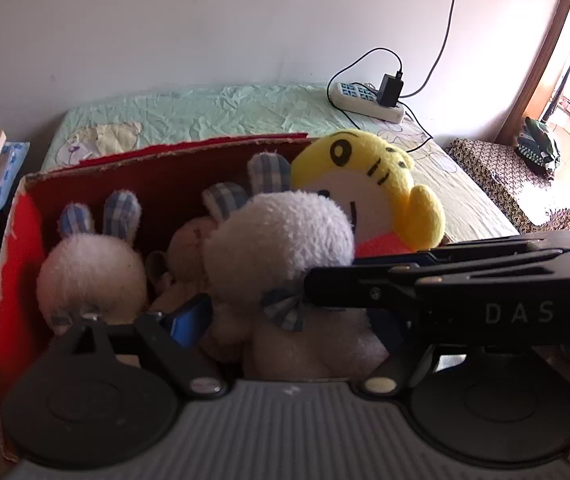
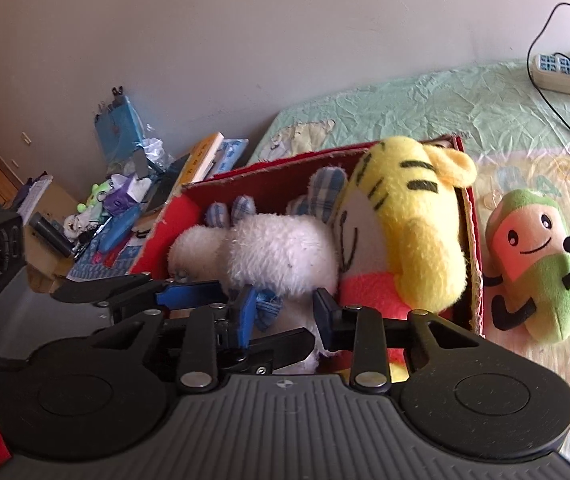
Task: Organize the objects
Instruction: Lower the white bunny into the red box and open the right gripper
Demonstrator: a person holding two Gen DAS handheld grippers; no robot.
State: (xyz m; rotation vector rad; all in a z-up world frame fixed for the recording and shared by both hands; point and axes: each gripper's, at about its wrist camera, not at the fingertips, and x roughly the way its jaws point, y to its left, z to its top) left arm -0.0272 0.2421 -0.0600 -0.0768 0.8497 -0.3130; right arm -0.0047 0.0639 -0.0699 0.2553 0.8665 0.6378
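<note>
Right gripper [image 2: 281, 312]: jaws parted, straddling the bow and lower body of the fluffy white plush rabbit [image 2: 281, 256], gripping nothing yet.
Rabbit: sitting upright inside the red cardboard box [image 2: 475, 256], directly ahead of the jaws.
Left gripper [image 1: 205, 316]: reaching in low from beside; jaw state unclear.
Green-and-pink plush toy [image 2: 537, 268]: lying outside, right of the box.

We see a bed [image 2: 425, 108] under a wrinkled green sheet. On it sit a red box [image 2: 475, 240], a green plush [image 2: 541, 264] just beside it, and a power strip [image 1: 369, 101].
</note>
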